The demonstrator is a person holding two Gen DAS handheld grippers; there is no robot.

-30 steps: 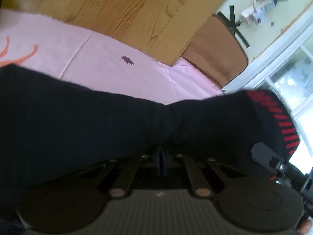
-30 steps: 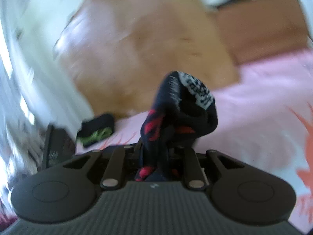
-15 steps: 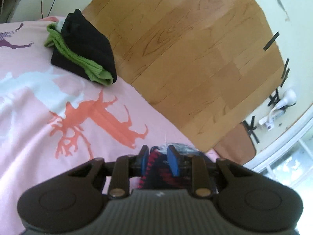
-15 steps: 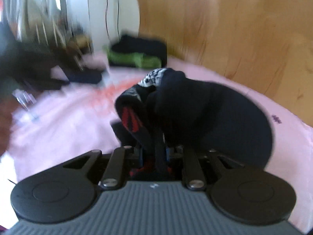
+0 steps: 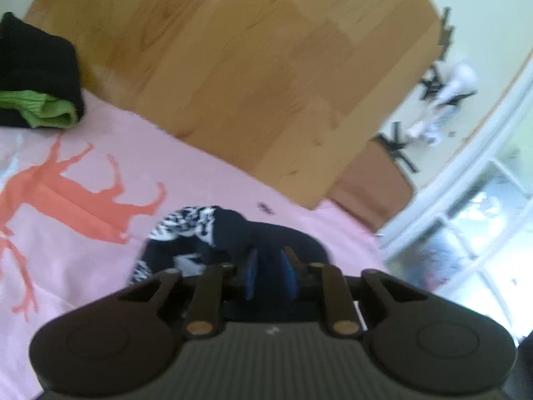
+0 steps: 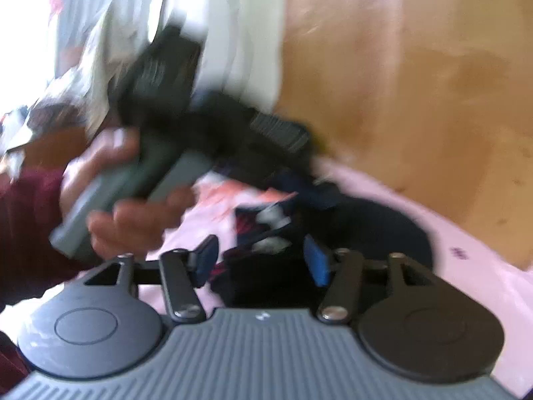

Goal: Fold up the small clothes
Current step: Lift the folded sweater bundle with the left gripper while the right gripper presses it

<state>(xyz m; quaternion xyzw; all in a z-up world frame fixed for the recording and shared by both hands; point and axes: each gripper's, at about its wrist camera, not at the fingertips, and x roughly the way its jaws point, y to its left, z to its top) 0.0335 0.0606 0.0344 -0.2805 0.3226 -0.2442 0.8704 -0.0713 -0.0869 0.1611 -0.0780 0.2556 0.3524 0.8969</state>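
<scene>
A dark navy sock (image 5: pixel 233 233) with a black-and-white patterned cuff lies bunched on the pink sheet (image 5: pixel 83 233). My left gripper (image 5: pixel 269 276) is partly open, its blue pads apart with dark fabric between them, not clamped. In the right wrist view the same sock (image 6: pixel 333 220), with red marks, lies just ahead of my right gripper (image 6: pixel 260 263), which is wide open over it. The person's left hand and the left gripper body (image 6: pixel 160 166) show to its left, blurred.
A folded black and green pair of socks (image 5: pixel 36 93) sits at the far left edge of the bed. Wooden floor (image 5: pixel 250 66) lies beyond the bed edge. A brown mat (image 5: pixel 369 186) and a window are to the right.
Both grippers have opened and let go of the sock, which now lies bunched on the sheet. The left view has shifted so the folded pair sits further left.
</scene>
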